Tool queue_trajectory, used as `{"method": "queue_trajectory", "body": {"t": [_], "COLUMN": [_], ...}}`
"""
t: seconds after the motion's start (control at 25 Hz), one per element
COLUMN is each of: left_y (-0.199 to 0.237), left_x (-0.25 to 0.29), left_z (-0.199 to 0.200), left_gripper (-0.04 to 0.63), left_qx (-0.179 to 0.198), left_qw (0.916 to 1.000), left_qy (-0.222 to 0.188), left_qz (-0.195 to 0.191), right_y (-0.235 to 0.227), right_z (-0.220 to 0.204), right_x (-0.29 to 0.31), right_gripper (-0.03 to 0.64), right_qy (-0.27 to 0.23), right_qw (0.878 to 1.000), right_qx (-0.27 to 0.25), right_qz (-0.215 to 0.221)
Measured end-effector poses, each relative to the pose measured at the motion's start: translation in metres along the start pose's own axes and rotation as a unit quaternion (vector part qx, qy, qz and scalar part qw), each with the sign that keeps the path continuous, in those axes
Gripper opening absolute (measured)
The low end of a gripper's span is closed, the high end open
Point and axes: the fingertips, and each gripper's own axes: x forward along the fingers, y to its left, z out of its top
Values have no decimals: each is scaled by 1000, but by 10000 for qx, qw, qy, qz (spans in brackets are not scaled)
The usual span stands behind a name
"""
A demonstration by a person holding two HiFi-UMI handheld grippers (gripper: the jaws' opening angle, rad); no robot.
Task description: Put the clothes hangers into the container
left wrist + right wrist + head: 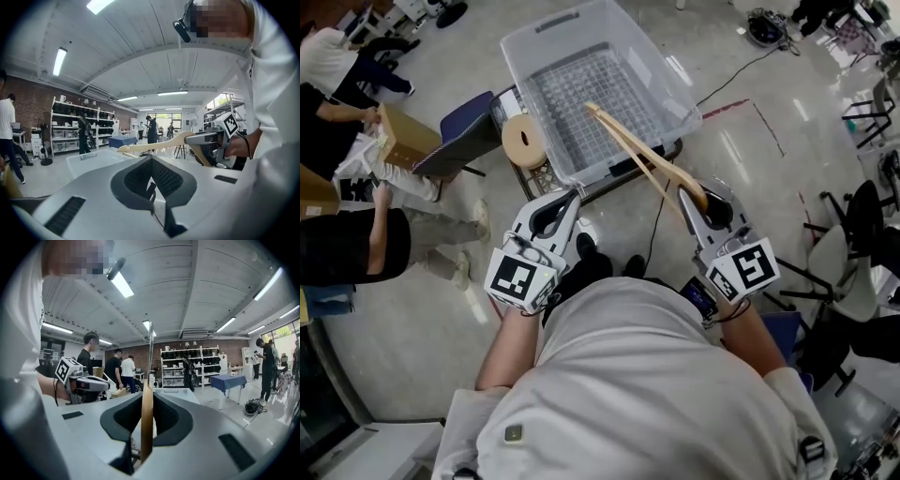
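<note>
A: Nearest first, then. What of the claws?

B: At near left, the left gripper (573,194): jaws pressed together, nothing between. At near right, the right gripper (687,192): jaws narrow, clamped on a wooden clothes hanger (146,423) at about its middle.

A: Held which way?

B: On edge, upright between the jaws, with a thin metal rod rising from the wood. Long axis from near right to far left. One arm reaching out ahead of the gripper, tip pointing far left; the other arm angled down beside the gripper.

A: And where against the container?

B: In the air, not lying inside. Tip over the near part of the clear plastic container (521,75), above its rim. Cannot tell whether touching anything there.

A: Around it?

B: Just left of the container, a round wooden stool (523,141). Farther left, a blue chair (467,127) and a cardboard box (405,136), with people beside them. Far off, in the gripper views, metal shelving (187,364) and a blue-covered table (228,380).

A: Anything to read?

B: Only square black-and-white markers on each gripper's cube (521,277). Print elsewhere too small to make out.
</note>
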Motion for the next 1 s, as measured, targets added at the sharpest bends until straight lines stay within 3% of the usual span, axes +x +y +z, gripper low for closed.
{"method": "queue_trajectory", "body": {"t": [0.56, 1.0], "left_y": [110, 156], "left_x": [-12, -23], "left_z": [8, 2], "left_gripper": [17, 17], "left_qx": [13, -155], "left_qw": [9992, 9992], "left_qy": [-266, -221], "left_qz": [-295, -306], "right_y": [26, 42], "right_z": [25, 32], "right_x": [106, 165], "right_gripper": [63, 63], "right_qy": [17, 73], "right_qw": [9994, 9995], "right_qx": [-270, -288], "right_qz": [-236, -114]}}
